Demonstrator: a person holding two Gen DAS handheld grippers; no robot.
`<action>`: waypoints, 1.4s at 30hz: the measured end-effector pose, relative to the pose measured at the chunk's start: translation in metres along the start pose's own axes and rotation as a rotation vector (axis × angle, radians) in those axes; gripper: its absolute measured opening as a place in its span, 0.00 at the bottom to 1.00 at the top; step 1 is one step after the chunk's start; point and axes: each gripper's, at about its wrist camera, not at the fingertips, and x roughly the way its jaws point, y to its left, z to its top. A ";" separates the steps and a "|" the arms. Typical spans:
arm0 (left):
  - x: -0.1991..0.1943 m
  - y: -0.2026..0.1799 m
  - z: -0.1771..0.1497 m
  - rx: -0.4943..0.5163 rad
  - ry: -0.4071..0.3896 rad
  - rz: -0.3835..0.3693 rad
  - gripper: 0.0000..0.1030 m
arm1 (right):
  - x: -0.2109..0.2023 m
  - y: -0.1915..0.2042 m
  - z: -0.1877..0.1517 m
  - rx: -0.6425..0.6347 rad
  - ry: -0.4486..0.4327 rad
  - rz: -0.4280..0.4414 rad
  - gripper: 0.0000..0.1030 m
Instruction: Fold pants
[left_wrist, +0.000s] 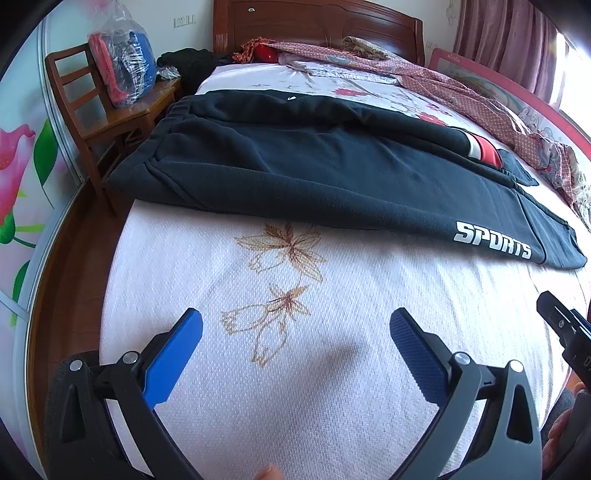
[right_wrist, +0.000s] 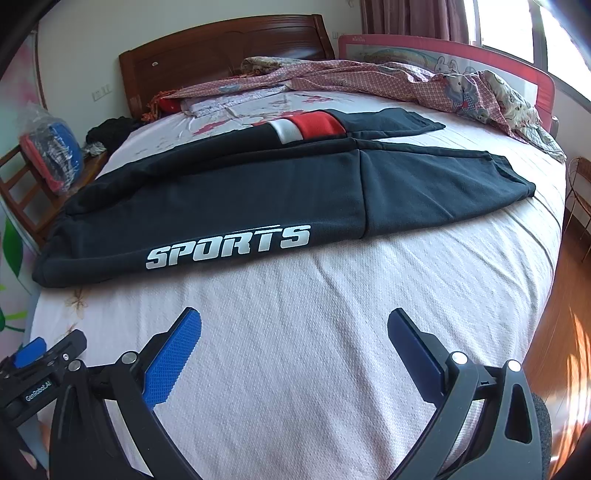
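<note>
Black pants (left_wrist: 295, 170) with a white "SPORTS" print lie across the bed, one leg laid over the other, waistband at the left, cuffs at the right. They also show in the right wrist view (right_wrist: 229, 192), with a red and white stripe on the far leg. My left gripper (left_wrist: 295, 321) is open and empty, above the white sheet short of the pants. My right gripper (right_wrist: 294, 321) is open and empty, also short of the pants' near edge. The right gripper shows at the left view's right edge (left_wrist: 561, 325).
The bed (right_wrist: 332, 332) has a white textured sheet. A crumpled pink checked blanket (right_wrist: 424, 85) lies along the far side by the wooden headboard (right_wrist: 221, 48). A wooden chair (left_wrist: 92, 99) with a plastic bag stands left of the bed. A pink bed rail (right_wrist: 461, 51) runs at the right.
</note>
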 end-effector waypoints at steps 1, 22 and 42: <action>0.001 0.000 0.000 -0.004 0.003 -0.002 0.98 | 0.000 0.000 0.000 -0.001 0.004 -0.001 0.97; 0.093 0.114 0.034 -1.068 0.290 -0.756 0.98 | 0.010 -0.001 0.000 0.015 0.061 0.021 0.97; 0.093 0.113 0.076 -1.138 0.190 -0.516 0.59 | 0.006 -0.014 0.006 0.110 0.107 0.070 0.97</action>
